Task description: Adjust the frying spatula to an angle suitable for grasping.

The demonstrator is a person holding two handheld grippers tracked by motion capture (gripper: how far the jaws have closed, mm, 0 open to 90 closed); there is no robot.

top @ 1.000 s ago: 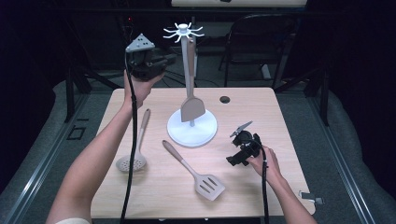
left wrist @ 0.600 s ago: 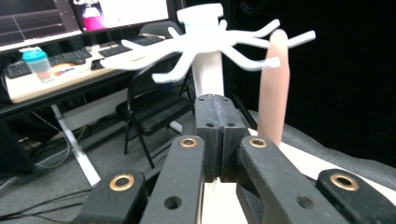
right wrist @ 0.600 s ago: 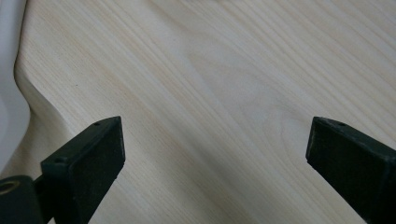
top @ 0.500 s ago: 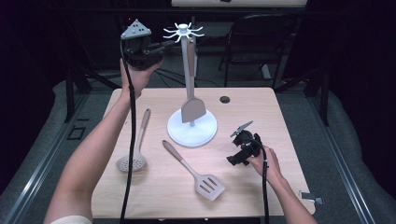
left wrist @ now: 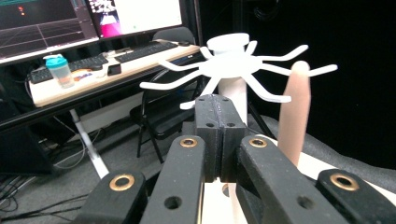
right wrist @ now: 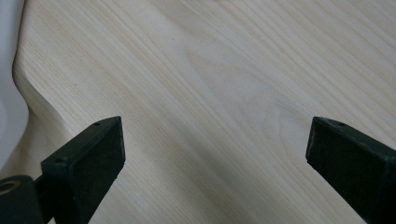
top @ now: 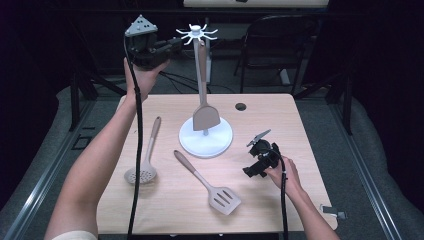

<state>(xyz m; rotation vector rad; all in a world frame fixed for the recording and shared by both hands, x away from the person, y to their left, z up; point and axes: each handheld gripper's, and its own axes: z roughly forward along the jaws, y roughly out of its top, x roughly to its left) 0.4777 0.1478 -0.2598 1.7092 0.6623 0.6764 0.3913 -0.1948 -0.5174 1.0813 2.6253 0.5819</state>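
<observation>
Up high, left gripper (top: 172,46) meets rack (top: 197,34), jaws pressed together.

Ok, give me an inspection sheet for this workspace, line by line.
Surface: wooden table, small dark hole.
Job's things: white rack with a spatula hanging from it; slotted spoon and slotted turner lying flat.
Clutter: nothing seen.
Grippers: left gripper raised beside the rack top, fingers shut, empty; right gripper on the table, open, empty.
Cables: one trails from each gripper.
Surroundings: chair, desk with monitors, bottle.
</observation>
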